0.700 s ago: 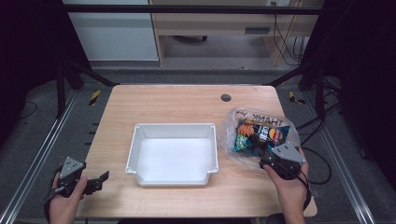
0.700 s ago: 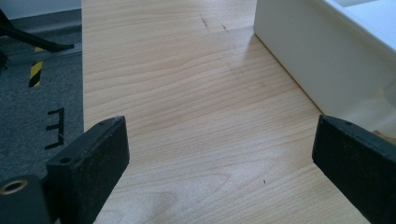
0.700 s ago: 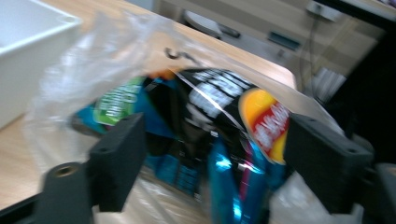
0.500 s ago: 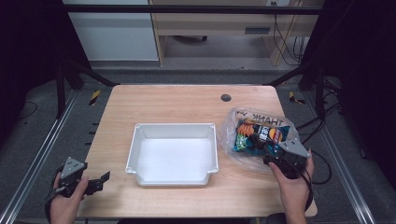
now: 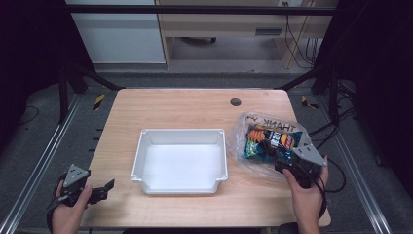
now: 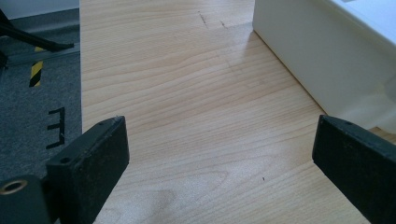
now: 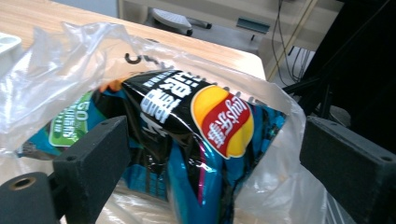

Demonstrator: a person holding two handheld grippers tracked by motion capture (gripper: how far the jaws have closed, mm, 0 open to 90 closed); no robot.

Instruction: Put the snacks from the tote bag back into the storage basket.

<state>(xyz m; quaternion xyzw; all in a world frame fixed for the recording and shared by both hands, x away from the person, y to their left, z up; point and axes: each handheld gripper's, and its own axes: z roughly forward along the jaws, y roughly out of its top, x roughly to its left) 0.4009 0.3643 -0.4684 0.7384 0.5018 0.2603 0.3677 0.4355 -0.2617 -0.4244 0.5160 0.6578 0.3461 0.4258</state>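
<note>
Right gripper (image 7: 210, 172) drawn back slightly toward table edge, jaws apart; chip bag (image 7: 205, 140) between them inside clear plastic bag (image 5: 263, 141) printed "THANK". Red-yellow Lay's logo, green label "50". Left gripper (image 6: 219, 158) jaws apart over bare table (image 6: 187, 93), tray (image 6: 322, 56) beyond right jaw.

A clear plastic bag (image 5: 253, 127) lies crumpled on the counter's right side, mouth open, holding a black-and-blue chip packet (image 7: 196, 140) lying flat inside.
</note>
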